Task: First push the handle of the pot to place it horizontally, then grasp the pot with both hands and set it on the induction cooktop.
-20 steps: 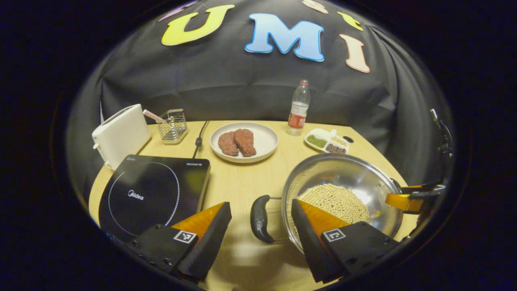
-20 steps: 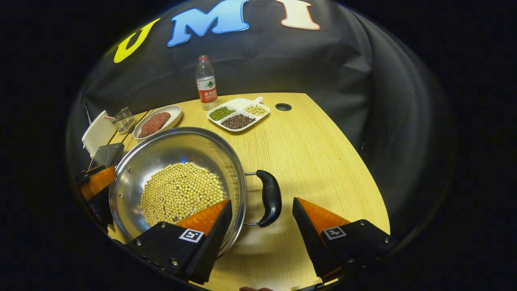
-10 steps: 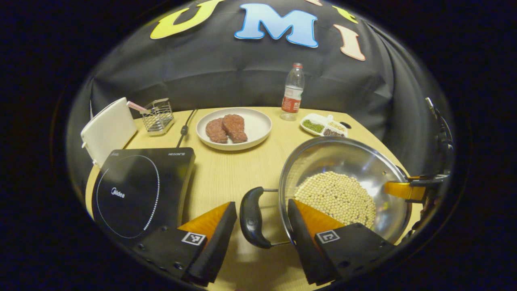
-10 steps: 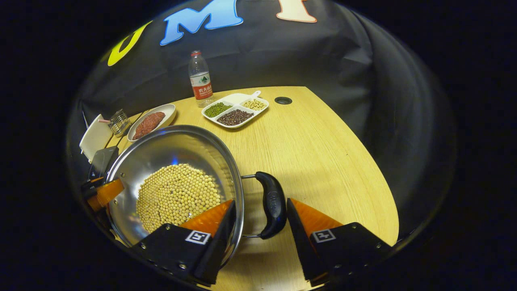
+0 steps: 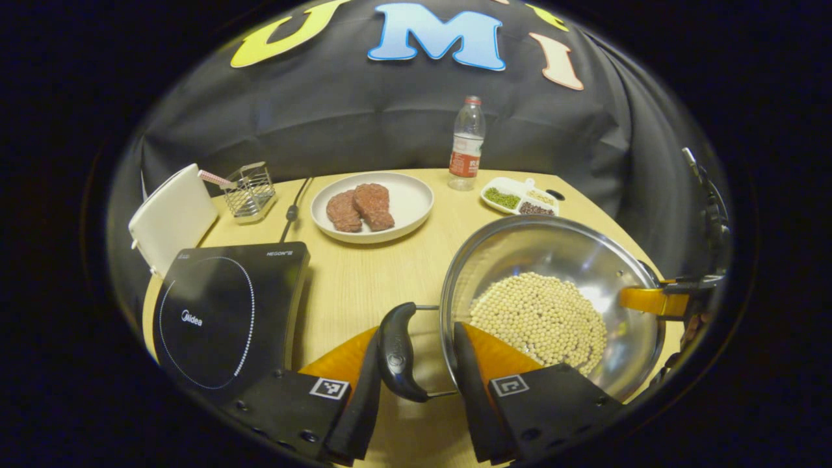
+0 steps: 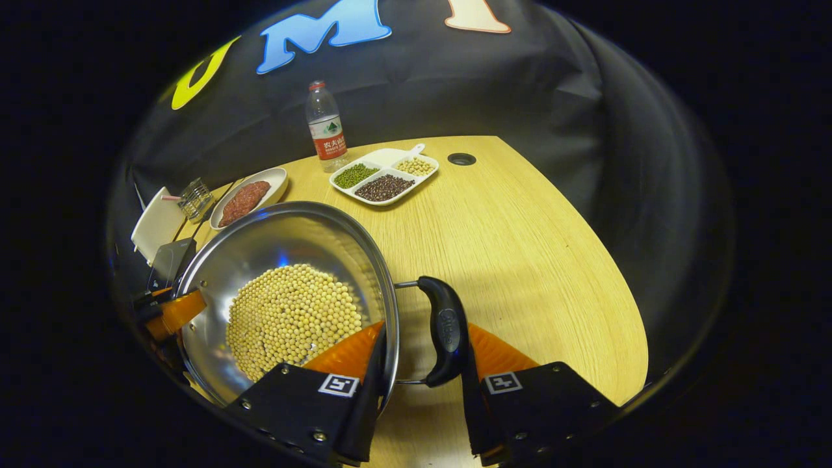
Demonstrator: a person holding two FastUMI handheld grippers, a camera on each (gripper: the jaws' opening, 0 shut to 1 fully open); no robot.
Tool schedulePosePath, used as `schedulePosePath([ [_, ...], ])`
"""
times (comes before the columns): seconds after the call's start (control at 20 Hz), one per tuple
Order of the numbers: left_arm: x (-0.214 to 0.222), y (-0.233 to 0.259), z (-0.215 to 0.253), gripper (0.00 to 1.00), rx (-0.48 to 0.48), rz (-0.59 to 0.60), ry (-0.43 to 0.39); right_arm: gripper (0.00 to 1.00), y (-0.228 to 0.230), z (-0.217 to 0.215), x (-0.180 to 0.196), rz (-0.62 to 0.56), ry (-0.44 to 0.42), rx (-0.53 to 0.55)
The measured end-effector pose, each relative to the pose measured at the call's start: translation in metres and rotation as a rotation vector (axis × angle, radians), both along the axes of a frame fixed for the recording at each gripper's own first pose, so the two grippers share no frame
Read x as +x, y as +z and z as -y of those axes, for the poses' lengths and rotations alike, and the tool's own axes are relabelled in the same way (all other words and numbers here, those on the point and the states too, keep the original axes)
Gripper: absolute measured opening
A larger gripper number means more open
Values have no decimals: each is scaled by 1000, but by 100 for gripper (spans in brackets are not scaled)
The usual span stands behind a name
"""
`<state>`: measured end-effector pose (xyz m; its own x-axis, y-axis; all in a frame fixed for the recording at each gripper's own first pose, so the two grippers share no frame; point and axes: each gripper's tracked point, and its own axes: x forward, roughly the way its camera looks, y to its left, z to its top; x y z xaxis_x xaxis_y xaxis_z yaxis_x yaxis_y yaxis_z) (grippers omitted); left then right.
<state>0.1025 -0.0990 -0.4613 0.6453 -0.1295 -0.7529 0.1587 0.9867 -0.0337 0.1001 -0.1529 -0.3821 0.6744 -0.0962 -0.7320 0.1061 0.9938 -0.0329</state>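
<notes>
Steel pot (image 5: 585, 266) of beans sits on the table (image 6: 520, 234), right of the induction cooktop (image 5: 224, 312). Left gripper (image 5: 413, 370) and right gripper (image 6: 422, 374) each stand narrow around a black side handle (image 5: 396, 351), contact uncertain.

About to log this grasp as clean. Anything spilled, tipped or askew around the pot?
Nothing stands out. The beans all lie inside the pot, which sits level on the table, and no beans show on the wood around it.

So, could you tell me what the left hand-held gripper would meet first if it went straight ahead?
The left hand-held gripper already straddles the pot's black handle; beyond lies bare table, then probably the meat plate.
</notes>
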Motion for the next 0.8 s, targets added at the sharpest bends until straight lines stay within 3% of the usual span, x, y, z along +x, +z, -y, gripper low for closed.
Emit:
schedulePosePath([
  [0.2,-1,0,-3,58,2,-11,2,56,2,-3,1,-2,9,-8],
  [0.4,1,19,-12,62,9,9,2,56,12,-13,-3,7,10,2],
  [0.45,0,26,-16,58,7,14,4,51,16,-17,-3,12,10,2],
  [0.5,0,33,-21,58,7,17,6,55,22,-21,-4,16,10,2],
  [0.8,-6,68,-53,62,4,38,21,55,51,-54,-12,41,29,-8],
])
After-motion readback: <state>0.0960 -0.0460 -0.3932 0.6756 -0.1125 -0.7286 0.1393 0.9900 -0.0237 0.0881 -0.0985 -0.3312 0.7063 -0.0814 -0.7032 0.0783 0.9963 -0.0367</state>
